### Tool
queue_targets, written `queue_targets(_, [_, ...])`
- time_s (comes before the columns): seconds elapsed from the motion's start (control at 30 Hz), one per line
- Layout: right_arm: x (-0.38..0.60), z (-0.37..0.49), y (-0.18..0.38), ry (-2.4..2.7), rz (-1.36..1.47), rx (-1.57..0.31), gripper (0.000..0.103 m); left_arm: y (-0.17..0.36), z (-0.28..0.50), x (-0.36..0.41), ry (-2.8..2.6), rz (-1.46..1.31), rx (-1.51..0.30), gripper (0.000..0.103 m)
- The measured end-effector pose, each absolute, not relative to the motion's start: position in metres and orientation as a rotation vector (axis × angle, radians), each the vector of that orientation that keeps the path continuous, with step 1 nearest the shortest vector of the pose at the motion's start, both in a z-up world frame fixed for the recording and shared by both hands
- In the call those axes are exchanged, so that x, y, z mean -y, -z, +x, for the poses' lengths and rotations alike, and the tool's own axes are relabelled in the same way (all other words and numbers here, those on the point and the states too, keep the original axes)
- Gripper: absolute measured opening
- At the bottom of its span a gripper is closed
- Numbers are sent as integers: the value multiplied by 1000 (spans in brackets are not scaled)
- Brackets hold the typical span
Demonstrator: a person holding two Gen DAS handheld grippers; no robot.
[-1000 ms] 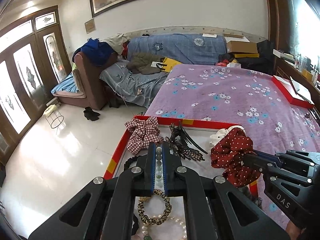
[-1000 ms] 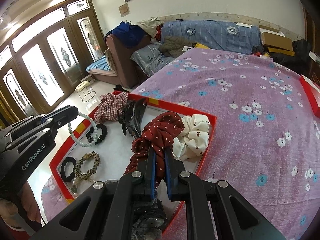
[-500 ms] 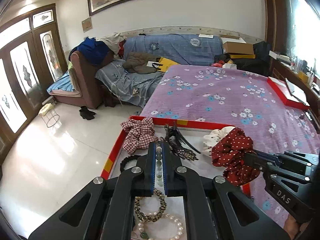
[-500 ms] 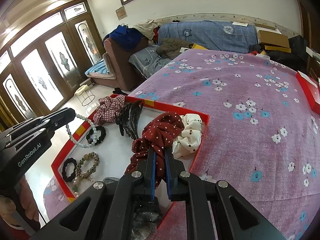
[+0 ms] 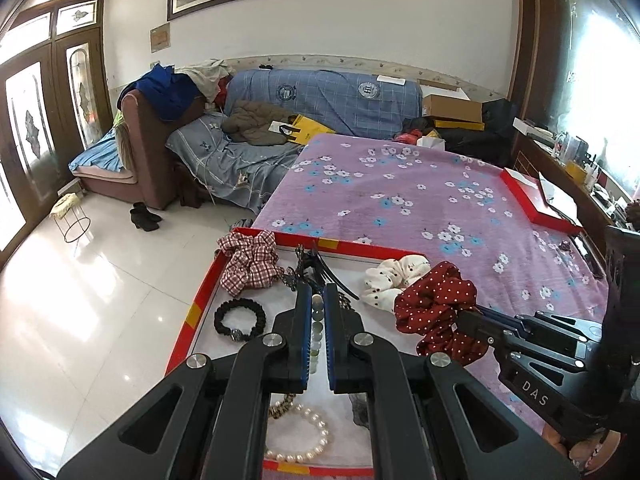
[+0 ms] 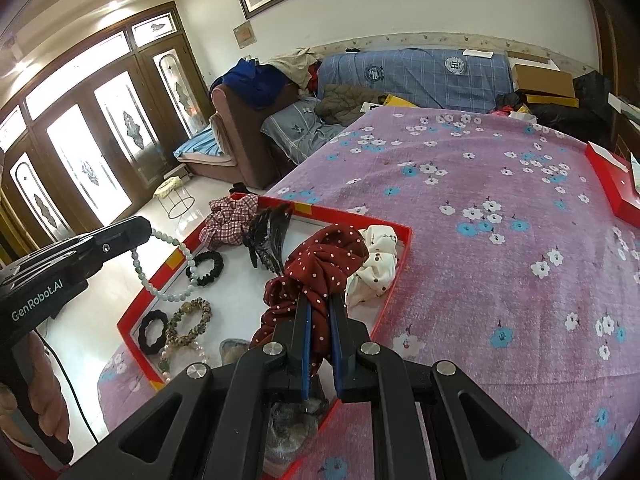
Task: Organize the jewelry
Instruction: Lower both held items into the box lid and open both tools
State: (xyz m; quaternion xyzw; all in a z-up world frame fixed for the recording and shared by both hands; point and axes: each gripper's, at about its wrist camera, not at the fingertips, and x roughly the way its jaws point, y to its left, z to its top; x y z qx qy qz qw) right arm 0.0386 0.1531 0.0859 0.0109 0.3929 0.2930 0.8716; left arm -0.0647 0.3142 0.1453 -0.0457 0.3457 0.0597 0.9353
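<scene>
A red-rimmed tray [image 5: 202,292] [image 6: 402,258] lies on the purple flowered bedspread. My left gripper [image 5: 317,300] is shut on a pale green bead bracelet [image 6: 168,258], which hangs in a loop above the tray's left side. My right gripper [image 6: 320,300] is shut on a dark red dotted scrunchie [image 6: 320,262] [image 5: 436,312] and holds it lifted above the tray's right part. In the tray lie a plaid scrunchie [image 5: 250,262], a cream scrunchie [image 5: 390,282], black hair clips [image 6: 268,238], a black bracelet [image 5: 239,319], a leopard bracelet [image 6: 192,318] and a pearl bracelet [image 5: 304,436].
The bedspread [image 6: 500,240] stretches far and right of the tray. A second red box [image 5: 536,200] lies at the bed's right edge. The tray's left rim overhangs a white tiled floor [image 5: 80,320]. A sofa piled with clothes [image 5: 240,120] stands behind.
Both grippers have risen and pulled back from the tray, carrying the bead bracelet and the red scrunchie. The pearl bracelet has come into the left wrist view.
</scene>
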Motion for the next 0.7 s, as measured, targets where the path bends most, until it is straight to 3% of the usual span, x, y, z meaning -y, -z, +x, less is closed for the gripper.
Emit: queue_targets(0.7, [-104,-65,-102,-565,-45,-705,10,-140,-176,-261,-107,-199,-588,6])
